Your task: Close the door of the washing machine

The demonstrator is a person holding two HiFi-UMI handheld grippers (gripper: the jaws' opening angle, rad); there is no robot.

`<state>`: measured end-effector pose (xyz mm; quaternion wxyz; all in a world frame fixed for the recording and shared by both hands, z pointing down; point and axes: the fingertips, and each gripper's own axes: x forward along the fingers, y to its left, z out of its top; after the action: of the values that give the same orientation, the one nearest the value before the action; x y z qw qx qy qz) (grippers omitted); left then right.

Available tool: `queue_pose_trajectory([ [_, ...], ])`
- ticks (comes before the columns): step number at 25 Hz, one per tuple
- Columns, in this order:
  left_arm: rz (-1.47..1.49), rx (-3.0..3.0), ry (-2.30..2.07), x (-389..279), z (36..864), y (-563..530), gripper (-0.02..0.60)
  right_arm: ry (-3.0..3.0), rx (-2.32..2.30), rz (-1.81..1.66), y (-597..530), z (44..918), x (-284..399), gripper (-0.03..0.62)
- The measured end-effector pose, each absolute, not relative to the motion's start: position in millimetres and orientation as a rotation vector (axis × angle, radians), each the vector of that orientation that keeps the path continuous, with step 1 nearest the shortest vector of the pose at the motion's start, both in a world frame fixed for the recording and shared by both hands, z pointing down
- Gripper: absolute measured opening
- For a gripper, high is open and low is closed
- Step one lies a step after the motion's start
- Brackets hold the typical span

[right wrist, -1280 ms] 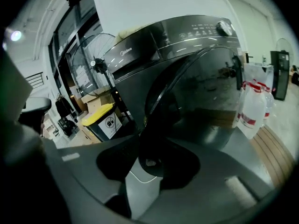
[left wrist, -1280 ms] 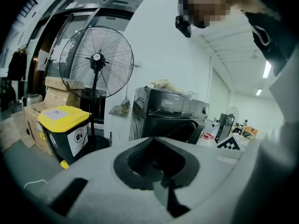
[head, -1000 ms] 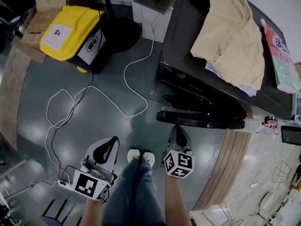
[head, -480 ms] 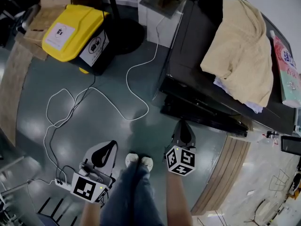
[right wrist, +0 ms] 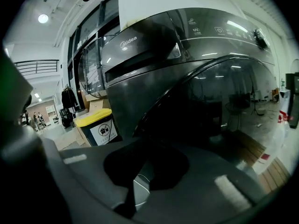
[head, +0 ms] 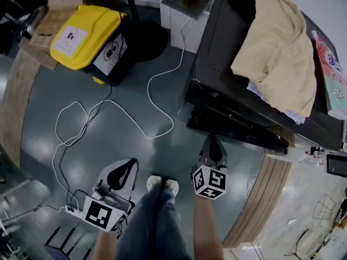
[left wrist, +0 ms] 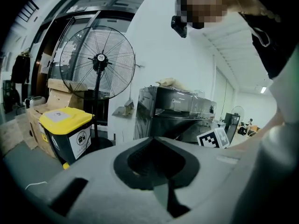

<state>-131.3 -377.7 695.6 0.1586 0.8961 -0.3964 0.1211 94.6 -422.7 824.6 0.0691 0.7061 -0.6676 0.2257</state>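
Right gripper point(head: 212, 141) low in front of the person's legs, jaws pressed together on nothing, tips at the lower edge of the round dark door point(head: 238, 130). Door close against the front of the washing machine point(head: 227, 75), just ahead of and above those tips; latched or not, unclear. Left gripper point(head: 130, 164) also closed and empty, well apart from the machine, over the grey floor point(head: 108, 129).

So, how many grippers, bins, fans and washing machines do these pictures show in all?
Grippers: 2, left gripper and right gripper
Bin: 1
Fan: 1
Washing machine: 1
Total: 5
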Motion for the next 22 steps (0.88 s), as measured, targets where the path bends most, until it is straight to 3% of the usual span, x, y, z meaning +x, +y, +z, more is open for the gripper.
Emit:
queue_pose_trajectory([
  [9,0.308,2.626,-1.115,-114,645,-380,0.002,-2.051,2.137,0.661,-411,762,92,0.011],
  [22,0.132,2.958,-1.091,-48,443,-450,0.002,-2.058,2.379,0.151,-406,483,186,0.011],
])
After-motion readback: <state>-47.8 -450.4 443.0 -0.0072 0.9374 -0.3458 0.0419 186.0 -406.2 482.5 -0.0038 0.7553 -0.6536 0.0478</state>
